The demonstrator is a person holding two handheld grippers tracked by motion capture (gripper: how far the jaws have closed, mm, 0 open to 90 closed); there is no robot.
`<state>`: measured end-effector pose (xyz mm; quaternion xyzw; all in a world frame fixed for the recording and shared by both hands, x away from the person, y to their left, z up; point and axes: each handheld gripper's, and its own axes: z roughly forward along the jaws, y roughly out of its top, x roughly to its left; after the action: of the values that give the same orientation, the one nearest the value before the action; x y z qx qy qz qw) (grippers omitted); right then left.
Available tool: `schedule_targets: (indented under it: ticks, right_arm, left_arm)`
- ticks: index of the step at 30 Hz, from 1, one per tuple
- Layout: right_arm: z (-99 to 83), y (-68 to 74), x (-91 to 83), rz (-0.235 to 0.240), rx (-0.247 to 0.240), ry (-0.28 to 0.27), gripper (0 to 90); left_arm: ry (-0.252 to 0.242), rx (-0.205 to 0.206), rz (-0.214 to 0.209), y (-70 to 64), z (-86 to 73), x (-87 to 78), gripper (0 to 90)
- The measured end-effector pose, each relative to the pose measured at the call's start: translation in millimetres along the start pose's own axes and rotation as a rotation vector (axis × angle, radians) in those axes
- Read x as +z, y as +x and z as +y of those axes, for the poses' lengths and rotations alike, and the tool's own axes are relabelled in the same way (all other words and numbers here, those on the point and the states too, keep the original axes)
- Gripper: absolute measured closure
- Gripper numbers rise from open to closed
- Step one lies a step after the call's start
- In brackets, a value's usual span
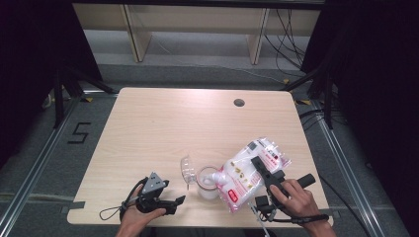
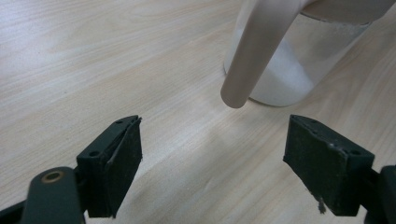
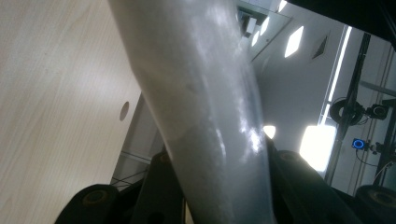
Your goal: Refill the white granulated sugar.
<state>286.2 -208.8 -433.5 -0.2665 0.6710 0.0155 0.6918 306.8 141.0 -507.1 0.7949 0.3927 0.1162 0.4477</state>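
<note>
**Bag tipped over jar**

Your right gripper (image 1: 260,170) is clamped on the white bag (image 1: 247,173), tilted toward 10 o'clock over the jar (image 1: 208,182). Your left gripper (image 1: 179,201) sits wide apart, empty, jar at its 1 o'clock. Clear lid (image 1: 187,168) lies just beside the jar at 10 o'clock.

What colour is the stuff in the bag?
White, in a clear bag with red print; the high view shows it best.
</note>
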Motion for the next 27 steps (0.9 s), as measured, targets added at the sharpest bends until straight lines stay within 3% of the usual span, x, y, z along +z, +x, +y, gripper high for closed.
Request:
schedule_targets:
  ticks: [4,5,6,7,10,12,13,14,23,25,27]
  right_arm:
    - [0.0,0.1,-0.1,-0.003,0.001,0.0,74.2]
    - [-0.4,2.5,-0.2,0.004,0.027,0.006,74.2]
    - [0.0,0.1,0.0,-0.002,0.002,-0.001,74.3]
    - [-0.2,2.3,-0.2,0.007,0.027,0.007,74.3]
    - [-0.5,2.5,0.0,0.005,0.028,0.005,74.3]
    - [-0.1,0.1,0.4,-0.001,0.002,-0.001,74.4]
    - [-0.1,2.2,0.3,0.005,0.028,0.006,74.4]
    - [-0.4,2.9,0.7,0.007,0.032,0.004,74.4]
    - [0.1,0.0,0.5,0.001,0.004,0.001,74.7]
    - [-0.1,2.1,0.5,0.008,0.03,0.006,74.8]
    - [0.4,-0.6,0.2,0.009,0.007,0.005,75.0]
  left_arm:
    - [0.002,0.003,0.0,0.3,0.1,-0.5,18.6]
    - [0.0,-0.001,0.001,0.0,0.0,0.1,18.6]
    - [0.001,0.0,0.001,0.1,-0.1,0.1,18.6]
    - [0.0,0.0,0.0,0.0,0.1,0.1,18.6]
    - [0.001,0.001,0.001,0.2,0.0,0.2,18.6]
    - [-0.002,-0.001,0.002,0.4,-0.1,0.0,18.6]
    - [0.014,0.016,0.005,1.8,0.1,-1.0,18.6]
    - [0.003,0.002,0.005,0.6,-0.1,-0.2,18.6]
    - [-0.001,0.0,0.001,0.2,-0.1,0.0,18.6]
    - [0.0,0.002,0.001,0.3,-0.1,-0.2,18.6]
    - [0.003,0.004,0.001,0.5,0.0,-0.5,18.6]
